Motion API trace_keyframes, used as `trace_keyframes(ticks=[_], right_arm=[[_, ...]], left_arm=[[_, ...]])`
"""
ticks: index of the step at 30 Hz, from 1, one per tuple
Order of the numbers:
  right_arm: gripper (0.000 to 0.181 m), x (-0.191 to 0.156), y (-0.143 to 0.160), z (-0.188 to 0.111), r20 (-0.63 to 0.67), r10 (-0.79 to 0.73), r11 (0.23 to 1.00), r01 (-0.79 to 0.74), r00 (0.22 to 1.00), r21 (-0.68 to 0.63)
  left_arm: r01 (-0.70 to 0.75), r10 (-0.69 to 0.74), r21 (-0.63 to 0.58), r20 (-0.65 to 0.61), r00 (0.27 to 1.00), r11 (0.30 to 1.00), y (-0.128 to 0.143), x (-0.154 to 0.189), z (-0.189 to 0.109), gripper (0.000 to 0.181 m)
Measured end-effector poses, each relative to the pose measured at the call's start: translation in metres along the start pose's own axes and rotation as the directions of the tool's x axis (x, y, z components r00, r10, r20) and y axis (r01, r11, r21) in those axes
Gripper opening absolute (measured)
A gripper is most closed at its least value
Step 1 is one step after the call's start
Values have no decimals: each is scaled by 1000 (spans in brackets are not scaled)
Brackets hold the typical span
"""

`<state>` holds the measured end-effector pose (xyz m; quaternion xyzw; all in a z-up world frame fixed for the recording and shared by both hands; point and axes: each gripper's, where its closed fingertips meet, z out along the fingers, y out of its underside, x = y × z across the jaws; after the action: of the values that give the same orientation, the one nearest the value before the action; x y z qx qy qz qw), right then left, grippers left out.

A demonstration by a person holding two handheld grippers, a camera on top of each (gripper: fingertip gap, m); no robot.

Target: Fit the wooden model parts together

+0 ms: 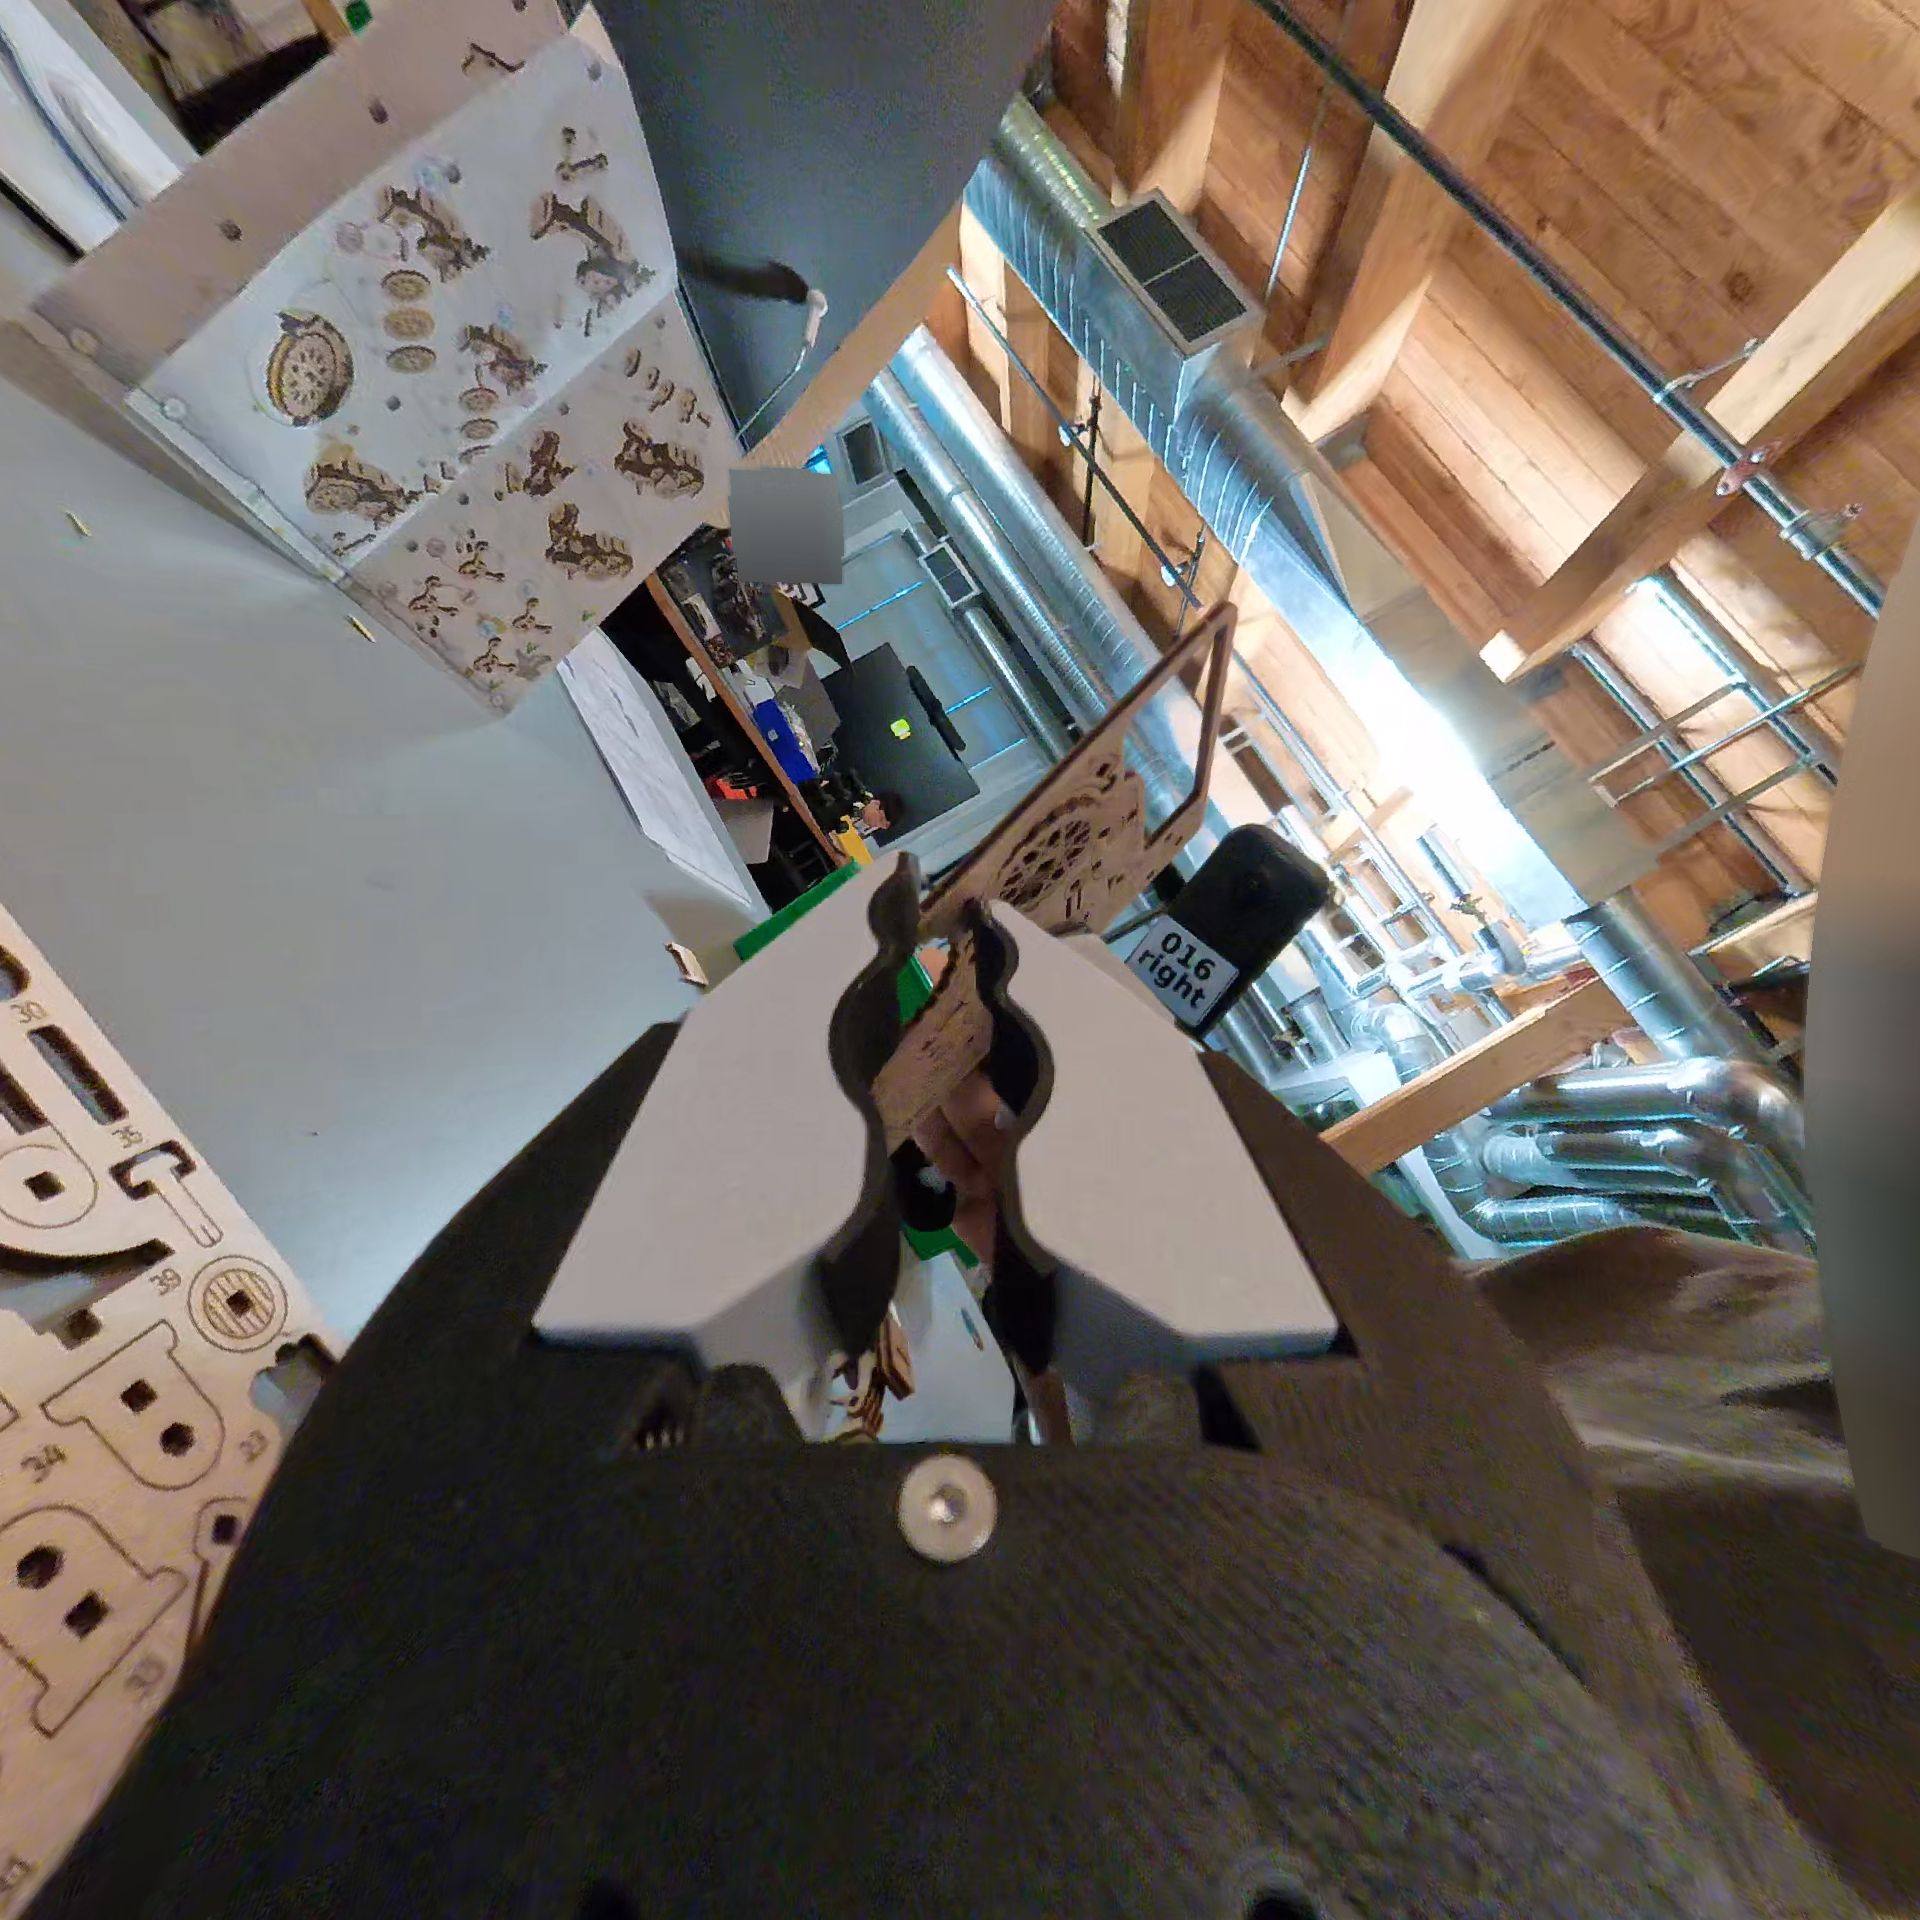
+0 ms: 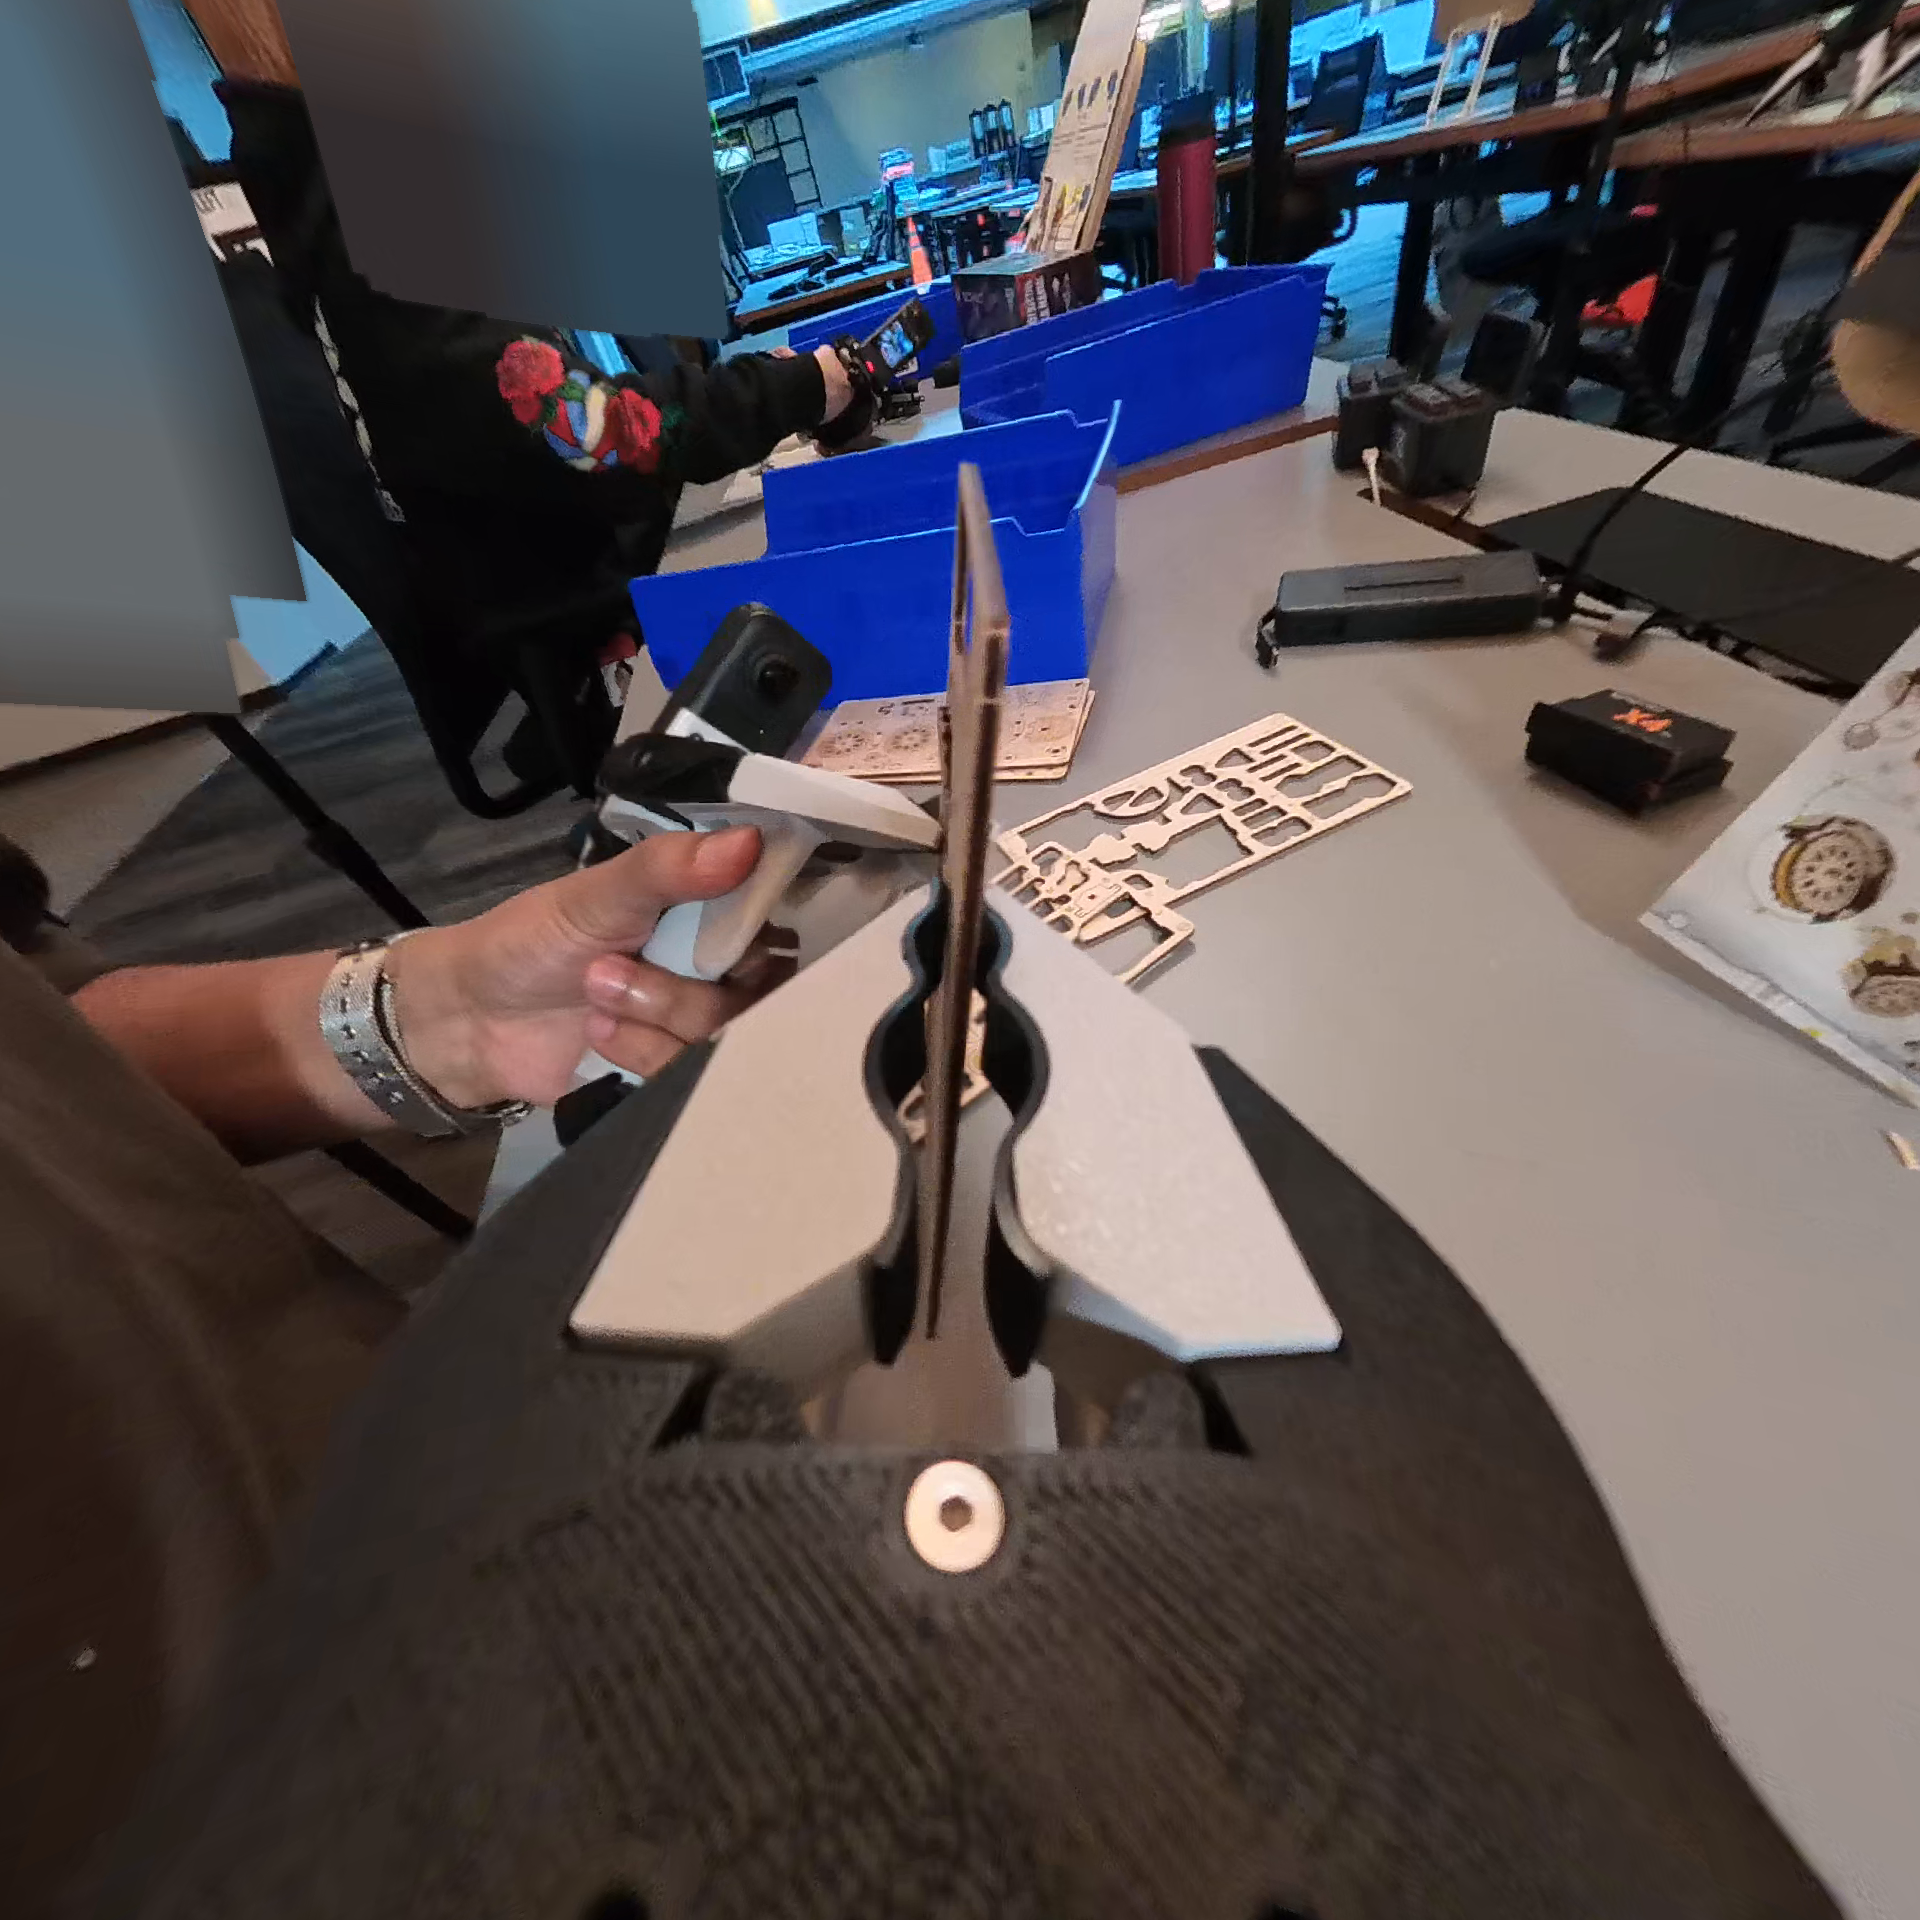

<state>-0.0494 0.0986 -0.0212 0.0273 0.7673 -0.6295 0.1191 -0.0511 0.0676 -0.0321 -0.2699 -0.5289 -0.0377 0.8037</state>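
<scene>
grey table (image 2: 1455,1091): lies beyond and to the right of the right tool, carrying the spare stock so both tools can work in the air above it.

blue bins (image 2: 883,582): stand on the table ahead of the right tool, well apart from it, probably for sorted parts.

instruction sheet (image 2: 1808,894): at the far right edge of the table, turned towards the worker for reference; in the left wrist view it (image 1: 436,395) shows up and to the left of the left tool.

emptied part frame (image 2: 1205,831): flat on the table just beyond the right tool's tips; most of its cut-outs are gone.

uncut part sheet (image 1: 114,1351): lies to the left of the left tool, its pieces seemingly in place.

wooden panel (image 2: 971,831): the larger task piece, clamped edge-on between the closed jaws of the right tool (image 2: 956,914) and standing straight out ahead of them, so its face is offered sideways to the other tool. in the left wrist view its engraved gear face and thin open frame (image 1: 1070,831) lie just past the left tool's tips.

left tool (image 1: 940,925): closed on a small wooden piece (image 1: 940,1029), held with one end at the tips where it meets the panel's lower edge. whether it has seated in a slot cannot be told. seen from the right, this tool (image 2: 790,800) comes in from the left, a hand (image 2: 561,966) on its grip.
</scene>
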Motion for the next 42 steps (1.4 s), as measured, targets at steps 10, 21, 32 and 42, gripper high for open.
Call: trace_keyframes(ticks=[10,21,32,42], right_arm=[[1,9,10,0,9,97,994,-97,995,-42],[2,-4,16,7,40,87,992,-83,995,-91],[1,1,20,4,51,95,990,-89,994,-113],[1,-9,29,5,102,106,978,-86,989,-188]], left_arm=[[-50,48,36,57,997,998,-3,-5,-1,24],[-229,227,-1,137,964,973,-2,-4,-2,19],[-216,221,-58,86,972,975,1,-1,0,17],[-342,357,-131,124,926,931,9,-1,4,20]])
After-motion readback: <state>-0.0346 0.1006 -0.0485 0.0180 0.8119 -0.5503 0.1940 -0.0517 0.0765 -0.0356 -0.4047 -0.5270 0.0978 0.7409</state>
